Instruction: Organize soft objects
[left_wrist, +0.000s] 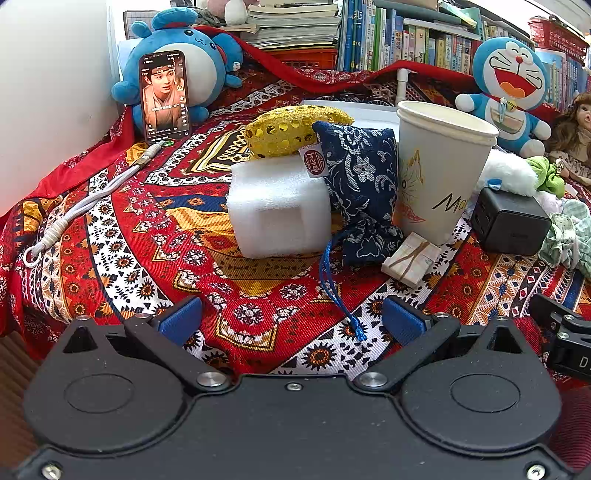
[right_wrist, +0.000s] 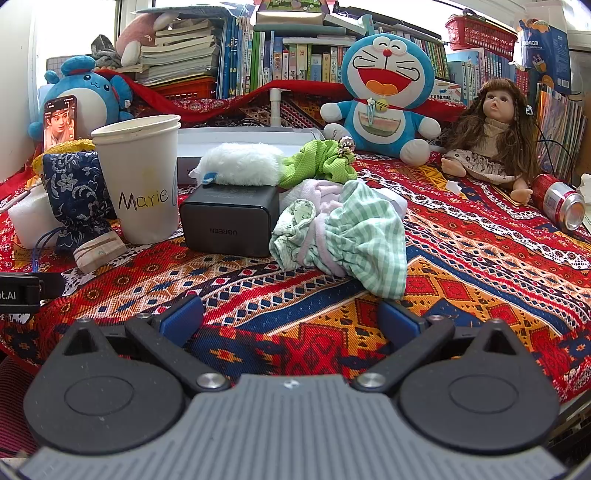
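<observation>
a woven patterned tablecloth (right_wrist: 461, 236) lies under a matt paper cup (right_wrist: 142, 184), a matt black plastic charger (right_wrist: 229, 221), fluffy white plush (right_wrist: 240, 162), rough white foam block (left_wrist: 277, 206) and crumpled gingham cloth (right_wrist: 365, 236).

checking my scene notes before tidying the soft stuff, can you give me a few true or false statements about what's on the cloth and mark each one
1. The paper cup stands upright. True.
2. The red can stands upright. False: it lies on its side.
3. Both grippers, left gripper and right gripper, are open and empty. True.
4. The green checked cloth sits inside the cup. False: it lies on the tablecloth beside the black charger.
5. The white fluffy piece rests on the charger. True.
</observation>
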